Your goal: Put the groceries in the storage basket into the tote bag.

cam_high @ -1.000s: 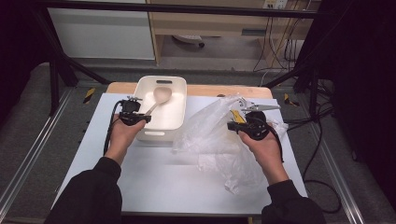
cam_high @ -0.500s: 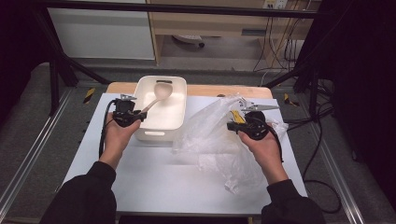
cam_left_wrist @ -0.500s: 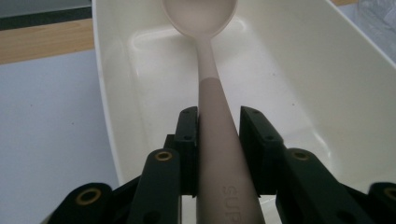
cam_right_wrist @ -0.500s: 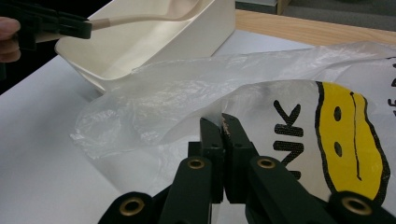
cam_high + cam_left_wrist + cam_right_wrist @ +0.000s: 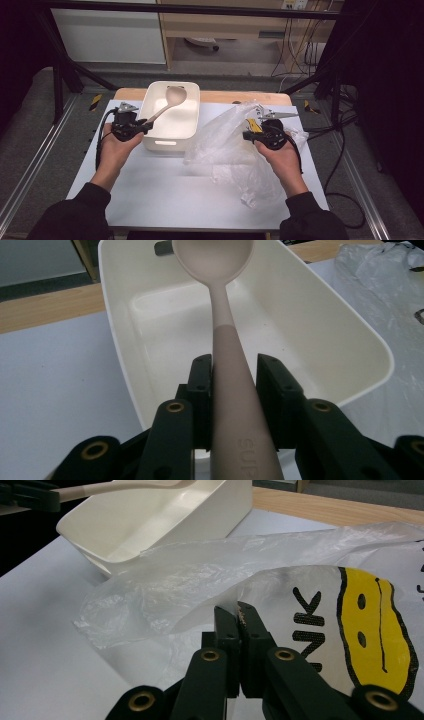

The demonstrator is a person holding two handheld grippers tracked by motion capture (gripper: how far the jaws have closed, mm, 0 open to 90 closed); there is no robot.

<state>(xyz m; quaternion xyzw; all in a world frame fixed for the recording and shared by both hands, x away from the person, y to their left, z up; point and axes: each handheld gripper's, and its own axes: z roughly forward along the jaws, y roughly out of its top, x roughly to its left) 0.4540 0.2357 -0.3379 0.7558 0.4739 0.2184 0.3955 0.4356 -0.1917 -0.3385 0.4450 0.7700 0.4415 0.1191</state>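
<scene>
A white table top point(image 5: 165, 195) is laid on a wooden board point(image 5: 240, 96). Behind the table, a wooden cabinet point(image 5: 225, 25) and hanging cables point(image 5: 300, 50) are seen.

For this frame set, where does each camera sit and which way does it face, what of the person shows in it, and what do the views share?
High view: fixed above the person's side, looking forward and down on the table; both forearms, left gripper and right gripper show.
Left gripper view: rides that gripper, looking along its jaws closed on the spoon, over the white tub.
Right gripper view: rides that gripper, looking along jaws pinching the plastic bag.
Shared: tub, spoon and bag appear in all three.
</scene>
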